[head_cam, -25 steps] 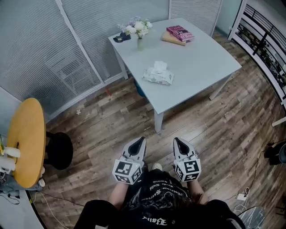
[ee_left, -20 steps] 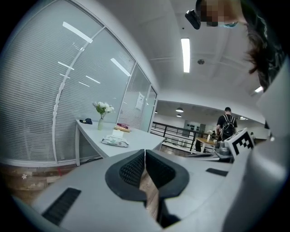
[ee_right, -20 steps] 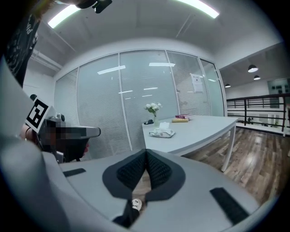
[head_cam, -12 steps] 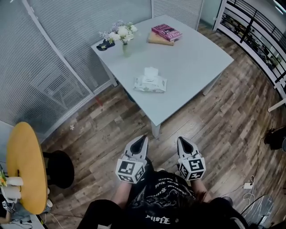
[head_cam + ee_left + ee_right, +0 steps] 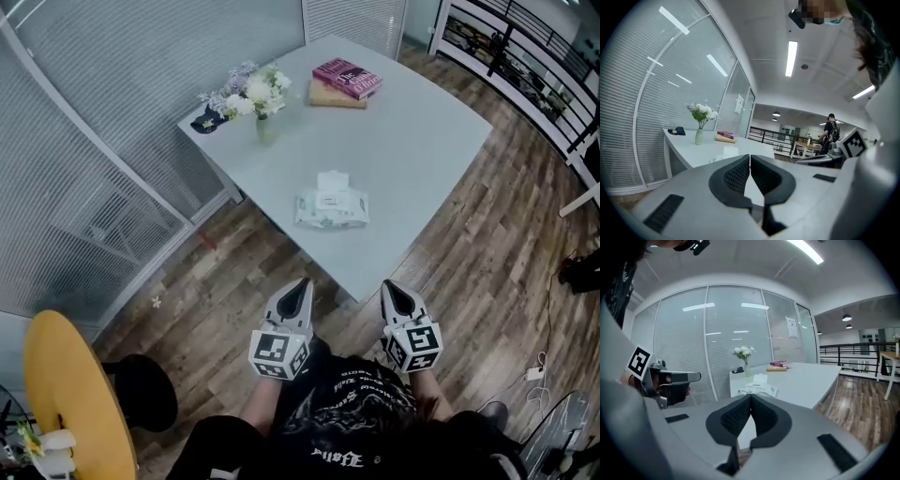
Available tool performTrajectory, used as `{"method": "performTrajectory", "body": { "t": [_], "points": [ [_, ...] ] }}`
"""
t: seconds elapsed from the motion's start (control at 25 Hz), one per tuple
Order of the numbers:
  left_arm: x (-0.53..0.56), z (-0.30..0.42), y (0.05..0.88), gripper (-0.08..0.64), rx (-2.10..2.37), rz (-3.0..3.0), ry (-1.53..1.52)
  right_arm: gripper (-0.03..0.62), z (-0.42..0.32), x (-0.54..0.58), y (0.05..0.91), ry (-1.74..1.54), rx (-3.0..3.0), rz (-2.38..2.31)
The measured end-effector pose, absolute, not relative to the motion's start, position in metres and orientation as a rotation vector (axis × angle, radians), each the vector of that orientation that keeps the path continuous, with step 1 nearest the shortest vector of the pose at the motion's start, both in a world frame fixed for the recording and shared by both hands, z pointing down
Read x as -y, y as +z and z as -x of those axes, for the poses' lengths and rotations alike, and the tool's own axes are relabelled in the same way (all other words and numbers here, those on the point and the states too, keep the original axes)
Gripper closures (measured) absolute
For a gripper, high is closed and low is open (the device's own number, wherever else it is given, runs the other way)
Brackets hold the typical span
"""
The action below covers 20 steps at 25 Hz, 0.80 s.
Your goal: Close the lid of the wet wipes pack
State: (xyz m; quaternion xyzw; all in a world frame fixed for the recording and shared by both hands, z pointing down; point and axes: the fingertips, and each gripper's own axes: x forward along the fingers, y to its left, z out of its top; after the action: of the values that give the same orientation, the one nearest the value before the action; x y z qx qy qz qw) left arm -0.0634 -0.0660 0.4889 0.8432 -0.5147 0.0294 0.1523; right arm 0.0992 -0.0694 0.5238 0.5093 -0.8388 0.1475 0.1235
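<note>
The wet wipes pack lies near the front edge of the pale grey table, with its white lid flipped up. The right gripper view shows the pack ahead with the lid upright; in the left gripper view only the lid peeks over the jaws. My left gripper and right gripper are held low in front of the person's body, short of the table's near corner. Both are shut with nothing between the jaws, and both are well apart from the pack.
A vase of flowers, a dark cap and stacked books sit at the table's far side. A round yellow table stands at the lower left. Glass walls with blinds run behind; a railing is at the right.
The person has stepped closer, so the table and pack now lie nearer to both grippers. The grippers stay shut and side by side.
</note>
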Motion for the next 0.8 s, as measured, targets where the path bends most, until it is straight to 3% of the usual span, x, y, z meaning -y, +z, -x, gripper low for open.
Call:
{"method": "performTrajectory", "body": {
  "t": [0.8],
  "points": [
    [0.174,0.103,0.497,0.551,1.259,-2.569,0.165,0.594,-0.035,0.155,0.527,0.406,2.357,-1.557]
  ]
}}
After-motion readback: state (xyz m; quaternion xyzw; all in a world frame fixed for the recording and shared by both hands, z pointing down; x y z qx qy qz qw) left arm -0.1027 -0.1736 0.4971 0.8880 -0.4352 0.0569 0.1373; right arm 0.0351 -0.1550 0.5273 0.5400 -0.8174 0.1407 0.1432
